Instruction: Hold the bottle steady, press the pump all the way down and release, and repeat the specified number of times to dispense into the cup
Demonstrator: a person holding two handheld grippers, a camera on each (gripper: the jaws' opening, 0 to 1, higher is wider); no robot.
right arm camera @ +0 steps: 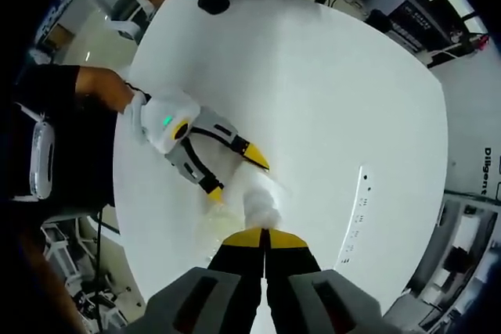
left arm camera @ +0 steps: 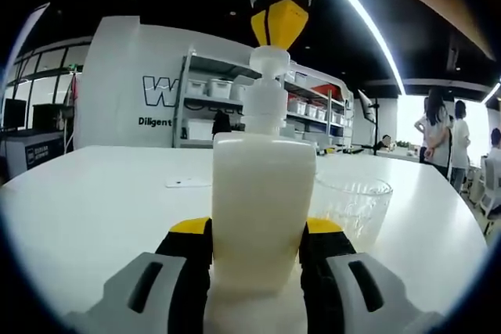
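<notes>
On table (left arm camera: 94,201), milky-filled bottle (left arm camera: 262,201), clear cup (left arm camera: 352,205)

Big white wall panel (left arm camera: 133,84) behind the bottle (left arm camera: 262,201): large black "W", rest hidden by shelving; smaller "Diligent" just below it. In right gripper view, "Dilig" on a white surface (right arm camera: 487,170), cut off. Other labels too small to read.

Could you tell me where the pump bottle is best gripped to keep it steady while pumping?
Grip the bottle low on its flat-sided body, jaws on opposite sides, coming in level. That leaves the pump head free from above and the cup undisturbed.
</notes>
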